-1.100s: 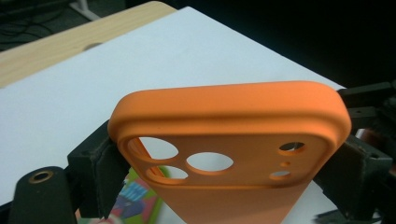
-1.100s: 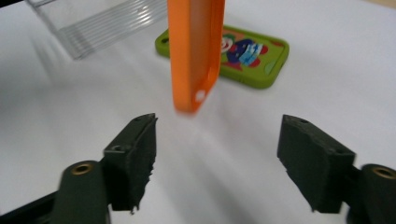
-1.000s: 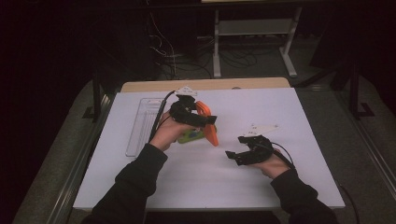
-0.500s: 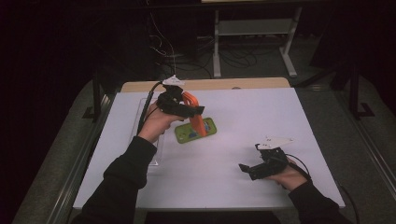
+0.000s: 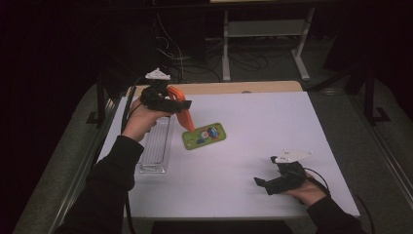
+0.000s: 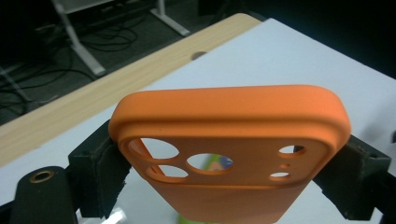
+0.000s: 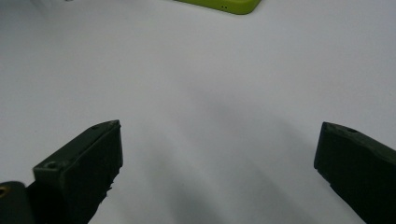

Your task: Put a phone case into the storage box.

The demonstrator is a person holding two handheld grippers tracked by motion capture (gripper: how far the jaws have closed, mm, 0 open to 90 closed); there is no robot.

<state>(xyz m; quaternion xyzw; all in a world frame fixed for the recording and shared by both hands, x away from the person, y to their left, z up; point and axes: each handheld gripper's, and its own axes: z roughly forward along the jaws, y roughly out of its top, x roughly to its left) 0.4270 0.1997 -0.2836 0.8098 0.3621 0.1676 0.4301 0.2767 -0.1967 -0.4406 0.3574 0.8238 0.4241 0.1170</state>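
While clamped in left hand-held gripper (image 5: pixel 181 106) | orange case (image 5: pixel 181 109) hangs above table (image 5: pixel 292 126)

room: dark | white table (image 5: pixel 292 126) with wooden far edge | metal stand (image 5: pixel 265 34), cables (image 5: pixel 170 46) behind

The white desk (image 5: pixel 272 122) carries a green phone (image 5: pixel 204 136) near its middle; a clear tray (image 5: pixel 155 148) lies left of the phone.

Black tongs (image 5: pixel 182 105), dark long sleeves (image 5: pixel 109 178)
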